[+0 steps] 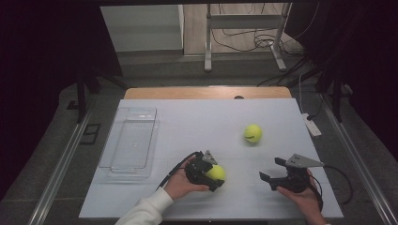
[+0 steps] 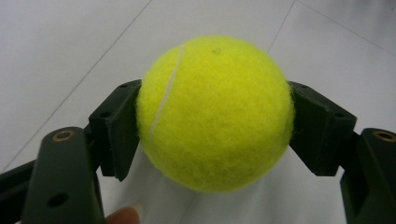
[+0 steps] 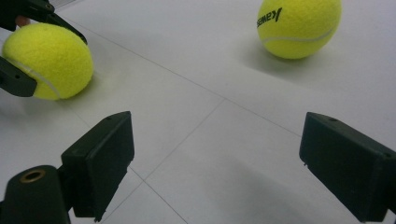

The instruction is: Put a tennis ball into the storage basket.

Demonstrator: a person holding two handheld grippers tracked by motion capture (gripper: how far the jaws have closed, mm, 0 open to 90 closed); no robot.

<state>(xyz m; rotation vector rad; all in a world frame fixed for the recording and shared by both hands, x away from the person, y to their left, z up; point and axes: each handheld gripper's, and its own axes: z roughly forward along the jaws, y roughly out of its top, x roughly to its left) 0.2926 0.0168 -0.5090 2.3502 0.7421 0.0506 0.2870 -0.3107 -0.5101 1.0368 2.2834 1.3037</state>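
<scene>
I am gripping the near tennis ball (image 2: 214,114) with the left gripper (image 1: 210,172), low on the table (image 1: 197,117); I think lifting toward the clear tray (image 1: 133,140) is coming next. The right gripper (image 1: 274,174) is waiting wide open, and the second ball (image 1: 253,133) is lying apart, blocking nothing
</scene>
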